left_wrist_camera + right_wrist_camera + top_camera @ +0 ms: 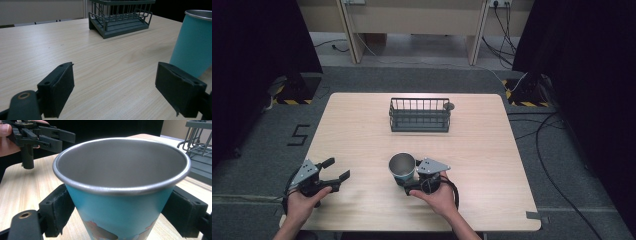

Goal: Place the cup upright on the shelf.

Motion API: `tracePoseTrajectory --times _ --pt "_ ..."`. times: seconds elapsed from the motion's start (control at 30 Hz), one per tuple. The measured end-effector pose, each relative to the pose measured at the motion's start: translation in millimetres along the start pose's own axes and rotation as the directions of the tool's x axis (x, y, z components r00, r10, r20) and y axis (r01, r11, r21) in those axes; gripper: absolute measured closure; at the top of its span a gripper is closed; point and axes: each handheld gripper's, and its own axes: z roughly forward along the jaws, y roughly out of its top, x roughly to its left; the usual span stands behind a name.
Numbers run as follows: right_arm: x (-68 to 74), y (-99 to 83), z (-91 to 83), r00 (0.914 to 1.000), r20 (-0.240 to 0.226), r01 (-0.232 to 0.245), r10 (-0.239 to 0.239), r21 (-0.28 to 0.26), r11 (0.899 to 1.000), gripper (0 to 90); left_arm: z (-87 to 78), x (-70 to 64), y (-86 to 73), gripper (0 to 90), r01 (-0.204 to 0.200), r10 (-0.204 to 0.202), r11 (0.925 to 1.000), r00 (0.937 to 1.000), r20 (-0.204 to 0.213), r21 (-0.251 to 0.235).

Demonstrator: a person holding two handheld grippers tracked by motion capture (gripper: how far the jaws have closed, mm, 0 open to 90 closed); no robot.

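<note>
Right gripper view is showing my right gripper [120, 217] closing its fingers [56, 210] around the teal cup [120, 195], which is standing upright well in front of the wire rack [419, 115]. I should be squeezing evenly below the rim before lifting. My left gripper [334, 172] is waiting open left of the cup.

Even, soft overhead light is seen across the counter [362, 130]; only faint, short shadows are cast. Dark drapes at both sides of the high view are left nearly black. A dull sheen is caught on the steel rim of the cup [120, 190], without hard glare. Near jaws are rendered slightly soft in both gripper views. The rack [120, 18] is kept fairly sharp. Overall resolution is low, with mild graininess.
</note>
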Motion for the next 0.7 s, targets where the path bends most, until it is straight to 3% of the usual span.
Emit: tracePoseTrajectory --times 0.7 --pt "-10.0 15.9 -13.3 0.9984 0.045 -0.032 0.035 -0.08 0.996 16.8 0.0 0.0 0.0 15.0 0.0 0.0 1.0 1.0 0.0 0.0"
